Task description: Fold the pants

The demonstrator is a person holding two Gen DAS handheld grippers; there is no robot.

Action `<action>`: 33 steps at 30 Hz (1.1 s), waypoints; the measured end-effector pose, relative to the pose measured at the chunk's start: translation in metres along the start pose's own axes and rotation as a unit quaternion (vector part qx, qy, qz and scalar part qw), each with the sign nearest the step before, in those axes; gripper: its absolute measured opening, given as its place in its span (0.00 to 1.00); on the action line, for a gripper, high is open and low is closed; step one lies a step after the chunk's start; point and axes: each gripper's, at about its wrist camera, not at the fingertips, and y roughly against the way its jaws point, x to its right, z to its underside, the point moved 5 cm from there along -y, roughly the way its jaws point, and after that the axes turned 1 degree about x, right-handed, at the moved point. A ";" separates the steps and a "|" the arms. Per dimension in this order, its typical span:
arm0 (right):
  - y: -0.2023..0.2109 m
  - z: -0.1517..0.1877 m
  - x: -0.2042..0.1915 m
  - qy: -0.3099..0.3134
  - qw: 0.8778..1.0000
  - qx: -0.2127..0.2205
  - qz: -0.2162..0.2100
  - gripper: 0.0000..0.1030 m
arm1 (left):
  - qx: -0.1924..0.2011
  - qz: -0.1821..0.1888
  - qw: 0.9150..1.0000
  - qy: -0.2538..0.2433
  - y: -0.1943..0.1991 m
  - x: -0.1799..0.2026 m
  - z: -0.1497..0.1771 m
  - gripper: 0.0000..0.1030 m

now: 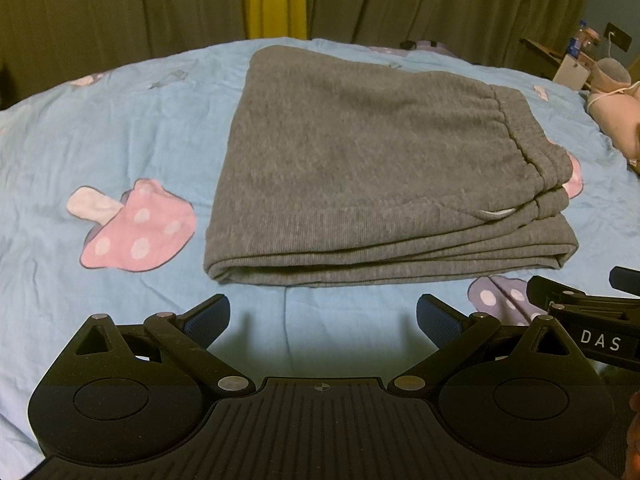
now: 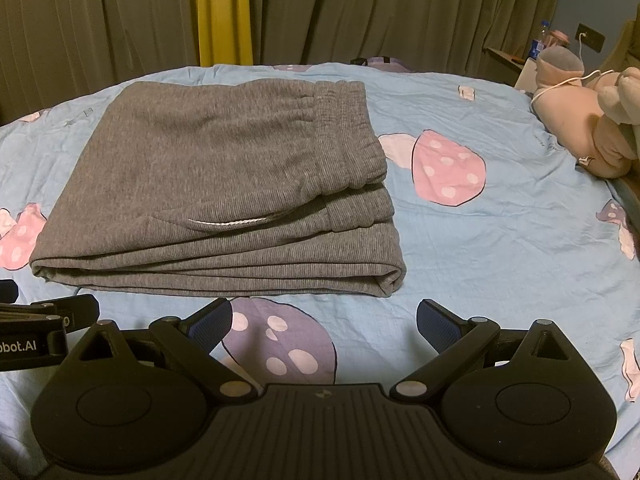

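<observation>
Grey pants [image 1: 352,168] lie folded in a flat stack of several layers on the blue bedspread [image 1: 120,128], with the elastic waistband on the right side. In the right wrist view the same grey pants [image 2: 216,184] sit left of centre. My left gripper [image 1: 323,318] is open just in front of the stack's near edge, holding nothing. My right gripper [image 2: 324,322] is also open, a little back from the pants' near right corner, empty. Each gripper's body shows at the edge of the other's view.
The bedspread has pink and purple mushroom prints [image 2: 448,168]. Plush toys [image 2: 592,128] lie at the right side of the bed, with a white cable across them. A nightstand with bottles [image 2: 536,48] stands behind. Curtains [image 2: 360,8] hang along the far side.
</observation>
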 end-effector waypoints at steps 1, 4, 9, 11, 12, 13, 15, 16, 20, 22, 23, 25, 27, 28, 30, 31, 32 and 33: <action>0.000 0.000 0.000 0.000 1.000 0.000 0.000 0.96 | 0.000 0.000 1.000 0.000 0.000 0.000 0.000 1.00; 0.000 0.001 0.000 0.000 1.000 -0.001 0.000 0.96 | -0.001 0.000 1.000 0.000 0.000 0.000 0.000 1.00; -0.001 0.001 0.000 0.000 1.000 -0.001 0.000 0.96 | -0.001 0.000 1.000 0.000 0.000 0.000 0.000 1.00; -0.001 0.001 0.000 0.000 1.000 -0.001 0.000 0.96 | -0.002 0.000 1.000 0.000 0.000 0.000 0.000 1.00; -0.001 0.001 0.000 0.000 1.000 -0.002 0.000 0.96 | -0.002 0.000 1.000 0.000 -0.001 0.000 0.000 1.00; -0.001 0.001 0.000 0.000 1.000 -0.001 0.000 0.96 | -0.002 0.000 1.000 0.000 -0.001 0.000 0.000 1.00; -0.001 0.002 0.001 0.000 1.000 -0.001 0.000 0.96 | -0.002 0.000 1.000 0.000 -0.001 0.000 0.001 1.00; -0.001 0.002 0.001 0.000 1.000 -0.001 0.000 0.96 | -0.002 0.000 1.000 0.000 -0.001 0.000 0.001 1.00; -0.002 0.002 0.001 0.000 1.000 -0.002 -0.001 0.96 | -0.003 -0.001 1.000 0.000 -0.001 0.000 0.001 1.00; -0.003 0.002 0.001 0.000 1.000 -0.003 0.000 0.96 | -0.003 -0.001 1.000 0.000 -0.002 0.000 0.001 1.00; -0.003 0.002 0.001 0.000 1.000 -0.003 0.000 0.96 | -0.003 -0.001 1.000 0.001 -0.002 0.000 0.001 1.00; -0.003 0.002 0.001 0.000 1.000 -0.003 0.000 0.96 | -0.003 -0.001 1.000 0.001 -0.002 0.000 0.002 1.00; -0.003 0.002 0.002 0.000 1.000 -0.003 0.000 0.96 | -0.003 -0.001 1.000 0.000 -0.002 0.000 0.001 1.00; -0.003 0.002 0.001 0.001 1.000 -0.003 0.001 0.96 | -0.003 -0.001 1.000 0.001 -0.002 0.000 0.001 1.00; -0.003 0.002 0.002 0.001 1.000 -0.003 0.000 0.96 | -0.003 -0.001 1.000 0.001 -0.002 0.000 0.001 1.00; -0.003 0.002 0.002 0.001 1.000 -0.002 0.000 0.96 | -0.003 -0.001 1.000 0.001 -0.002 0.000 0.001 1.00; -0.003 0.002 0.001 0.001 1.000 -0.002 0.001 0.96 | -0.003 -0.001 1.000 0.001 -0.002 0.000 0.002 1.00; -0.003 0.002 0.001 0.001 1.000 -0.002 0.001 0.96 | -0.003 -0.001 1.000 0.001 -0.002 0.000 0.002 1.00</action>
